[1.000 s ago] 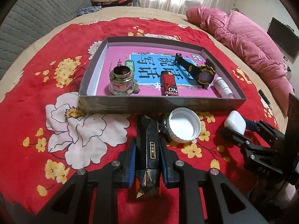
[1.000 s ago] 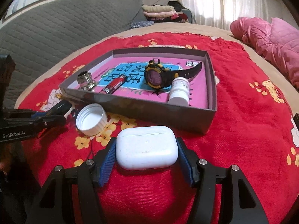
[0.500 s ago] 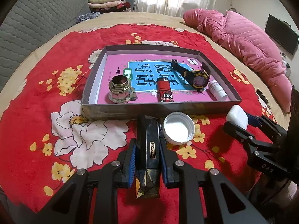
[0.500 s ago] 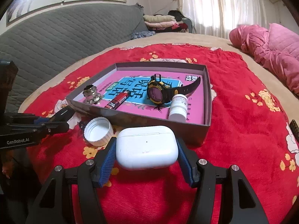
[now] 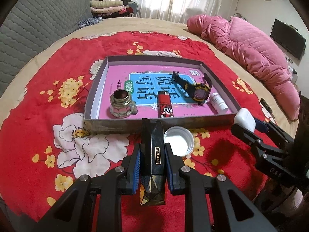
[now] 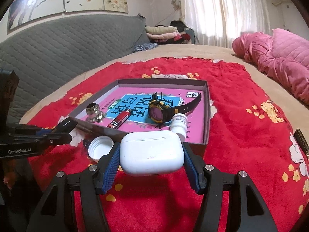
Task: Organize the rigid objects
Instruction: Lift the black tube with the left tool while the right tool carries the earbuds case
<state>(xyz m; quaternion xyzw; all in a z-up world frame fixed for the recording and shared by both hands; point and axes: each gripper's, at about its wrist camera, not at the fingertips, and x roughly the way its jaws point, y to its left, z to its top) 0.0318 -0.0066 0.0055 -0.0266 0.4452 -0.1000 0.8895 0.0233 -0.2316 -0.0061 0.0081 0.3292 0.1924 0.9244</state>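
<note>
My left gripper (image 5: 152,155) is shut on a black faceted bar (image 5: 153,150) and holds it above the red blanket, just short of the near wall of the grey box tray (image 5: 135,124). My right gripper (image 6: 151,154) is shut on a white earbud case (image 6: 151,152), held above the blanket near the tray's near right corner (image 6: 205,135). In the tray lie a glass inkwell (image 5: 120,104), a red lighter (image 5: 165,107), a black-and-yellow watch (image 5: 199,91) and a small white bottle (image 5: 218,103). A white bottle cap (image 5: 178,144) lies on the blanket in front of the tray.
The tray sits on a red flowered blanket (image 5: 48,96) on a bed. A pink quilt (image 5: 251,52) lies at the right, a grey padded headboard (image 6: 58,44) at the left, folded clothes (image 5: 110,5) at the back. A dark strip (image 6: 302,139) lies at the blanket's right edge.
Both grippers have risen and drawn back a little with their objects held. The tray and cap look smaller and farther. Nothing was let go.
</note>
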